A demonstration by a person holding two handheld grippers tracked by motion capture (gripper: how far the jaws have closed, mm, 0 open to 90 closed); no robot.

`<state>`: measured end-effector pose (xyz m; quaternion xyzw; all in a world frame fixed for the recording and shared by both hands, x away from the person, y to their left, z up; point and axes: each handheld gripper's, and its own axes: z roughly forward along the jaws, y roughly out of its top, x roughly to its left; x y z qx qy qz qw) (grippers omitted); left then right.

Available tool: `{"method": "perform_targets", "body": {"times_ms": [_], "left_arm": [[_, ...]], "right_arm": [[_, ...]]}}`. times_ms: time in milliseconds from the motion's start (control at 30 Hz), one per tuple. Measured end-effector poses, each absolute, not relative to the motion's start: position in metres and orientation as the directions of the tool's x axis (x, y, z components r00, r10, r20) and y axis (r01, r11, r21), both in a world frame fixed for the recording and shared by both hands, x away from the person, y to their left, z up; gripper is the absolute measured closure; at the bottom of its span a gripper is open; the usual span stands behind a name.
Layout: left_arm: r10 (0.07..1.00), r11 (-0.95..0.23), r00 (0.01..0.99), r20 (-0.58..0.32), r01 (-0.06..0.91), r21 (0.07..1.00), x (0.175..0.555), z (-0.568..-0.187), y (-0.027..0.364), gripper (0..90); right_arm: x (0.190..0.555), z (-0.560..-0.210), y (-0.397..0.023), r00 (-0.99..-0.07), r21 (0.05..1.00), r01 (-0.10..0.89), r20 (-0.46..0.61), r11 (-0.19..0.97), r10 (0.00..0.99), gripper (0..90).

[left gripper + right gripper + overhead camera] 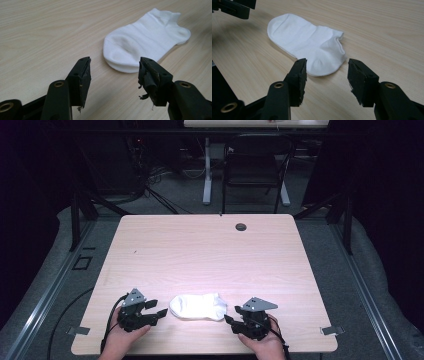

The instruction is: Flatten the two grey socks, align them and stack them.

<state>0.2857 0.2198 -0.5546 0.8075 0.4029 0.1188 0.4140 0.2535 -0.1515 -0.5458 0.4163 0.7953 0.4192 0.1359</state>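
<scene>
A white ankle sock (198, 306) lies flat near the table's front edge, toe to the left and cuff to the right. My left gripper (157, 308) rests just left of the toe, open with nothing between its jaws. In the left gripper view the sock's toe (125, 56) lies a little beyond the left gripper (114, 68). My right gripper (228, 316) sits just right of the heel, open and empty. The right gripper view has the sock's heel (324, 63) right in front of the right gripper (327, 68). The other gripper (235, 7) shows at that view's top left.
The light wooden table (200, 250) has a round cable grommet (241, 226) near its far edge. Beyond the table stand a black chair (252, 167) and a white desk leg (207, 170). A hand (120, 337) holds each gripper at the front edge.
</scene>
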Motion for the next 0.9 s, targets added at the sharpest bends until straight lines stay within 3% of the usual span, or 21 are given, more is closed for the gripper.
{"method": "perform_targets", "body": {"times_ms": [200, 400, 900], "left_arm": [[0.763, -0.355, 0.636, -0.117, 0.563, 0.747, 0.29, -0.565, 0.224, 44.4], [0.781, -0.302, 0.607, -0.147, 0.574, 0.762, 0.297, -0.564, 0.231, 44.3], [0.784, -0.299, 0.599, -0.16, 0.591, 0.749, 0.305, -0.568, 0.231, 43.6]], "right_arm": [[0.255, -0.555, -0.157, -0.605, 0.768, 0.549, 0.092, 0.331, 0.791, 50.8], [0.26, -0.564, -0.164, -0.571, 0.762, 0.577, 0.12, 0.293, 0.812, 51.7], [0.266, -0.572, -0.169, -0.531, 0.754, 0.601, 0.129, 0.265, 0.838, 52.2]]}}
